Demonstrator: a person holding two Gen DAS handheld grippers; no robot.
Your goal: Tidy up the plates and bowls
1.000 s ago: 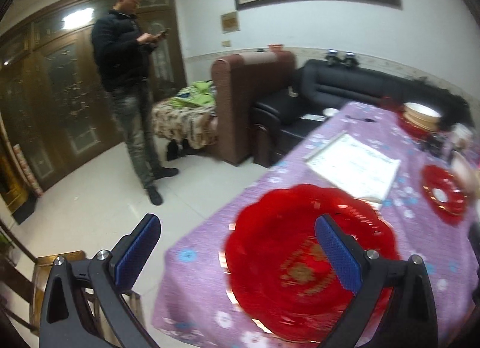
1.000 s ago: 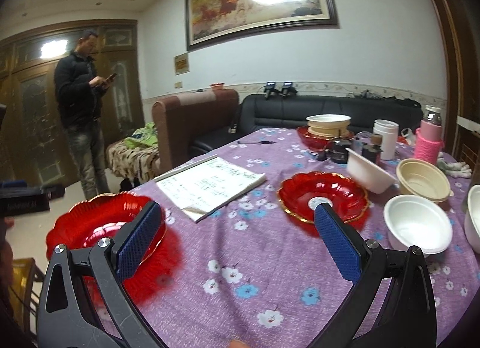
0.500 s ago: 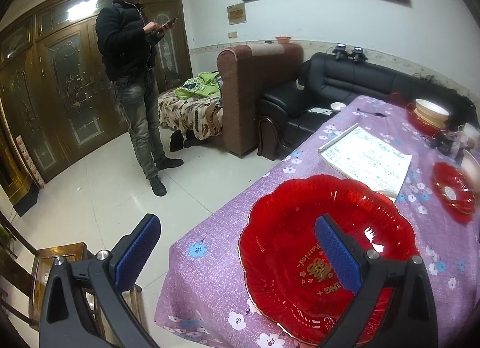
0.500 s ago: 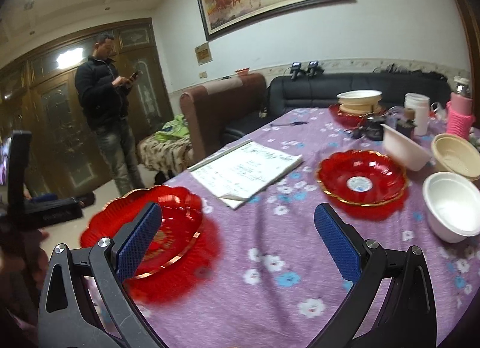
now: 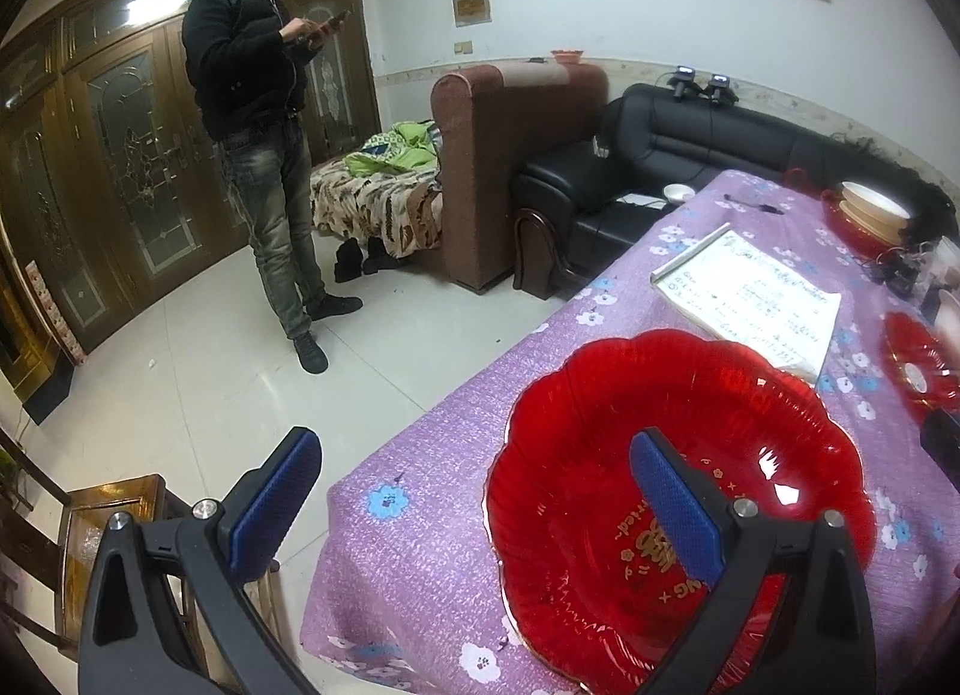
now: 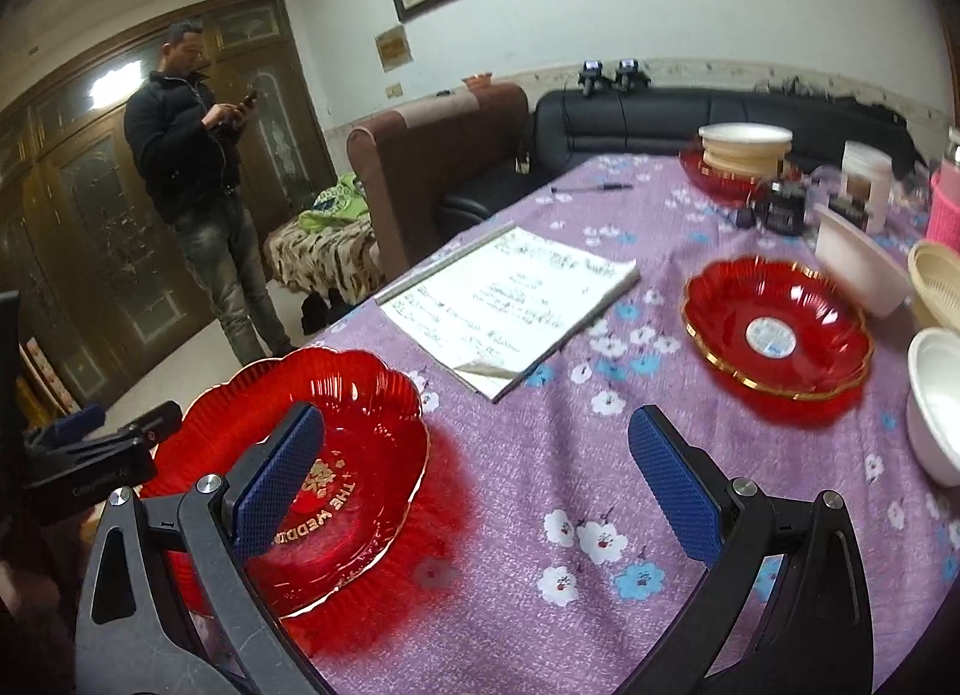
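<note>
A large red scalloped plate (image 5: 678, 455) with gold lettering lies near the table's left corner; it also shows in the right wrist view (image 6: 342, 443). My left gripper (image 5: 474, 494) is open and empty, its right finger over the plate, its left finger beyond the table edge. My right gripper (image 6: 474, 470) is open and empty above the cloth, its left finger over the large plate. A smaller red plate (image 6: 777, 332) lies further right. A white bowl (image 6: 936, 401) sits at the right edge. Cream bowls stacked on a red plate (image 6: 744, 152) stand at the back.
An open notebook (image 6: 510, 305) lies mid-table on the purple flowered cloth (image 6: 540, 491). Cups, a cream basket (image 6: 936, 281), a white dish (image 6: 858, 266) and a pink bottle crowd the right side. A man (image 5: 264, 125) stands on the floor left. A wooden chair (image 5: 108, 521) stands by the corner.
Both grippers have moved closer to the large red plate, which now looms larger. The right gripper has swung left and down toward it. Both stay open.
</note>
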